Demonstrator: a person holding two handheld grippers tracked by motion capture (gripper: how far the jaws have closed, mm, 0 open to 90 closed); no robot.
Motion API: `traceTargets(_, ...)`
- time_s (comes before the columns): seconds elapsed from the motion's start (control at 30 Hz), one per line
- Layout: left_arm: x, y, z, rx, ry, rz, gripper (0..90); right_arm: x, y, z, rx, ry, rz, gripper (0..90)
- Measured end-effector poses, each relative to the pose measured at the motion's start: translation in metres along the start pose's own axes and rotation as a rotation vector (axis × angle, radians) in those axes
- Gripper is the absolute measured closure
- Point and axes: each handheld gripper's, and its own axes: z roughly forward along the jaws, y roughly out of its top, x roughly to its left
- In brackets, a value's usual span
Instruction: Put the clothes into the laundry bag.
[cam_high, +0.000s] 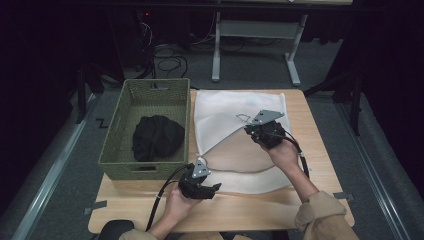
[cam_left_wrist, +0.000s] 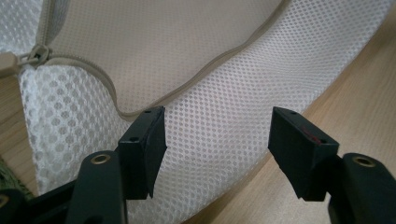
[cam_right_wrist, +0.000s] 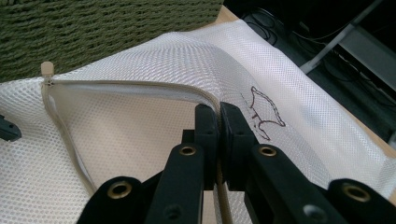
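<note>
Scene: You work at a wooden table (cam_high: 320, 150) where a white mesh laundry bag (cam_high: 225, 112) lies flat beside a green woven basket (cam_high: 127, 100).

Bag: Its zipper is already open along a long curve, and the upper flap is folded back toward the far edge, so the pale inside shows.

Zipper pull: It sits at the near left corner of the bag (cam_left_wrist: 35, 53), just beside the basket's front corner.

Done: The bag is unzipped and its mouth partly lifted.

Left to do: The black garment (cam_high: 157, 137) is bundled inside the basket, well apart from the bag's opening. By the look of things, loading it into the bag has not begun, nor has zipping up.

Right gripper: Your right gripper (cam_right_wrist: 218, 116) has its jaws pressed together on the zippered edge of the flap, pinching the mesh and holding that edge up, near a small dark drawing (cam_right_wrist: 266, 112) printed on the bag.

Left gripper: Your left gripper (cam_left_wrist: 217, 140) hangs over the near rim of the bag with its jaws apart, about half spread. The lower mesh layer lies behind them, and no pad presses on the cloth.

Judgement: You are at the holding-open stage; the free left gripper looks the likelier one to take the lower edge or fetch the garment.
</note>
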Motion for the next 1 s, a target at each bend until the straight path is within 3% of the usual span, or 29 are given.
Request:
traceTargets(0.17,0.0,0.002,-0.005,-0.001,-0.001,0.004,36.5,0.001,-0.002,0.0,0.005,0.0,0.007,87.2)
traceTargets(0.43,0.0,0.007,-0.021,-0.048,0.013,0.026,37.1,-0.002,-0.001,0.0,-0.006,0.0,0.006,87.3)
traceTargets(1.0,0.009,0.017,-0.044,-0.094,0.026,-0.012,35.6,-0.003,-0.003,-0.003,-0.011,0.0,0.01,87.3)
